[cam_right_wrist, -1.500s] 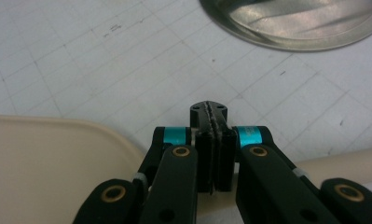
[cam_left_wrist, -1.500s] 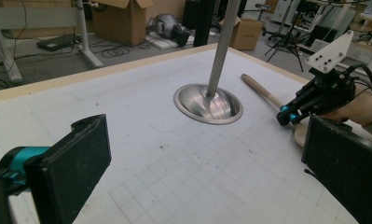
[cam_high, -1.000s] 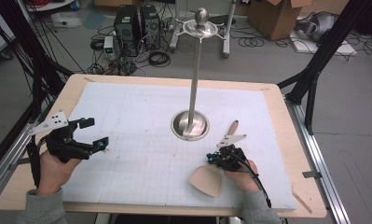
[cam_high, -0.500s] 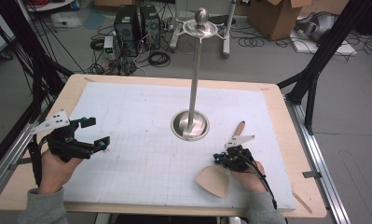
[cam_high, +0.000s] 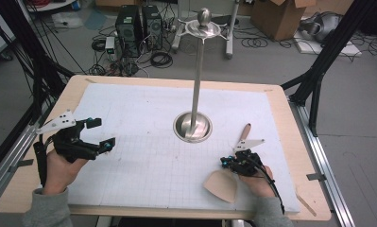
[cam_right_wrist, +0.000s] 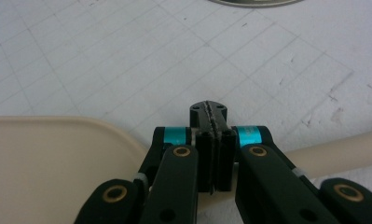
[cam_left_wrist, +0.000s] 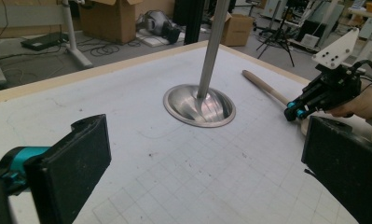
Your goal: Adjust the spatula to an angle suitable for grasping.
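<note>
Spatula [cam_high: 222, 185] neck under right gripper [cam_high: 227, 164]

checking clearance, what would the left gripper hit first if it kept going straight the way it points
Probably the round steel base of the tall metal stand, dead ahead of the open left gripper across bare gridded white paper. The right gripper sits off to the side, though depth is hard to judge.

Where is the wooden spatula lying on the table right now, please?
In the high view the wooden spatula lies at the near right of the table, under the right tool, its handle pointing away to the right of the metal stand.
</note>
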